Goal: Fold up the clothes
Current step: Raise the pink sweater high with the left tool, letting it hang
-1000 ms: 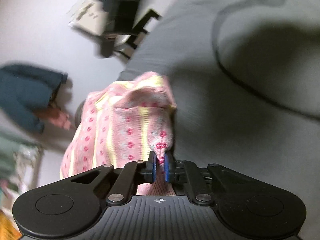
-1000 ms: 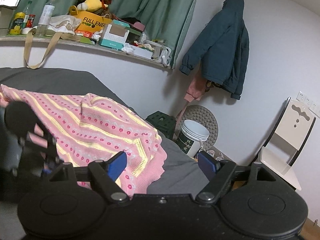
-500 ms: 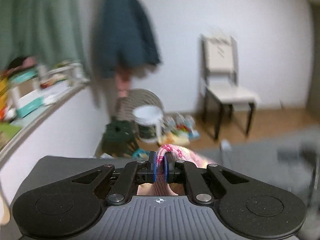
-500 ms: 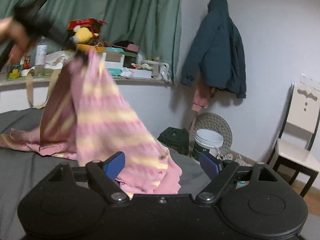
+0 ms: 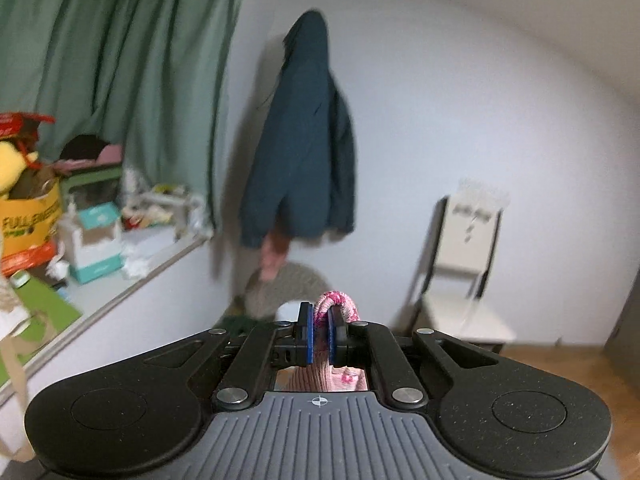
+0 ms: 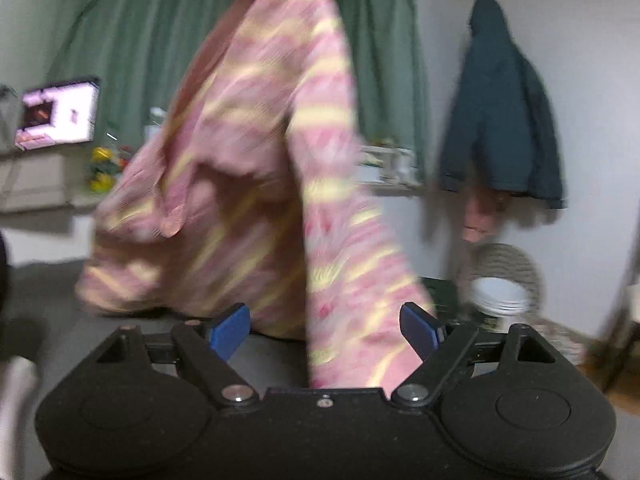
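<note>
Now hoisted clear off the bed (image 6: 48, 300): pink striped knit sweater (image 6: 280, 168) pinched in left gripper (image 5: 319, 338); right gripper (image 6: 326, 330) wide open, empty, ready for a second corner.

Your left gripper (image 5: 319, 338) has a black plastic body with a grey ribbed centre panel marked by a small white crosshair, silver screws at the linkage pivots, and blue pads (image 5: 306, 334) on its fingers. Your right gripper (image 6: 326, 330) is all black, with a round recess at each side, silver pivot screws, and blue fingertips (image 6: 230, 330).
</note>
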Demonstrator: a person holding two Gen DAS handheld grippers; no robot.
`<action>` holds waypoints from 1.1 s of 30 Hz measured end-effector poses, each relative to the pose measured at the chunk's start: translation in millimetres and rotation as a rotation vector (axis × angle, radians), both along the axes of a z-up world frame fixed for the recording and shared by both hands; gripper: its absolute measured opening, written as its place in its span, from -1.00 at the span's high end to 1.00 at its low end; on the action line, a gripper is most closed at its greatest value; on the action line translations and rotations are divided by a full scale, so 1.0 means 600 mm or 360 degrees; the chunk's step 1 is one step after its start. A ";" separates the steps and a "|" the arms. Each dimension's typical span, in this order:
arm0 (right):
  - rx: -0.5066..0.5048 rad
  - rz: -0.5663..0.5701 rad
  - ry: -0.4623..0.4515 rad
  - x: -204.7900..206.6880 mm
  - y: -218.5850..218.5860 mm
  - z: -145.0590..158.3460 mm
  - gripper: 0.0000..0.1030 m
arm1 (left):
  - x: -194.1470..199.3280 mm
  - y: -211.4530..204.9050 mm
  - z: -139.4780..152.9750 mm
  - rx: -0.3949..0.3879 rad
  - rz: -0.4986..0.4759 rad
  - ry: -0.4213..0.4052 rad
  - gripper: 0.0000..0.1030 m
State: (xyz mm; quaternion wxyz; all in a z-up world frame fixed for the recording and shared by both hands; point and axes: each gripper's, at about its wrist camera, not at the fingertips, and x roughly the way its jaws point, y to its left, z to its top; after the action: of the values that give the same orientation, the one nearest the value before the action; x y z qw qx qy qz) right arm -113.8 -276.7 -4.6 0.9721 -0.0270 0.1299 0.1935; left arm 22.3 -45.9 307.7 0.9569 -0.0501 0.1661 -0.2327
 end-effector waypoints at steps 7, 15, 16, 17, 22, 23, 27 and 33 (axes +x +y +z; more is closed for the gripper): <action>0.0426 0.0562 -0.0239 -0.050 0.007 0.030 -0.60 | -0.052 -0.084 0.130 -0.0249 -0.0097 -0.0063 0.88; 0.0499 0.0297 -0.0622 -0.094 -0.035 0.046 -0.76 | -0.092 -0.107 0.130 -0.0602 -0.0140 -0.0092 0.88; 0.0527 0.0258 -0.0617 -0.091 -0.038 0.045 -0.76 | -0.092 -0.100 0.111 -0.0631 -0.0151 -0.0051 0.88; 0.0548 0.0222 -0.0614 -0.089 -0.038 0.043 -0.76 | -0.093 -0.093 0.091 -0.0656 -0.0161 -0.0004 0.88; 0.0546 0.0129 -0.0476 -0.069 -0.045 0.037 -0.69 | -0.080 -0.067 -0.023 -0.0714 -0.0177 0.0275 0.88; 0.0546 0.0128 -0.0401 -0.064 -0.048 0.036 -0.65 | -0.077 -0.066 -0.044 -0.0713 -0.0176 0.0305 0.88; 0.0541 0.0121 -0.0055 -0.025 -0.045 0.014 -0.19 | -0.065 -0.069 -0.097 -0.0692 -0.0186 0.0374 0.88; 0.0488 0.0083 0.0173 0.007 -0.006 -0.024 0.02 | -0.060 -0.077 -0.137 -0.0701 -0.0206 0.0473 0.88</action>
State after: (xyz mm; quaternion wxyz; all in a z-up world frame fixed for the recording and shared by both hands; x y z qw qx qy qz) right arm -109.9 -280.5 -19.0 0.9510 0.1287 0.1505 0.2375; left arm -13.9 -92.2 225.8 0.8713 -0.2799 0.2528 -0.3141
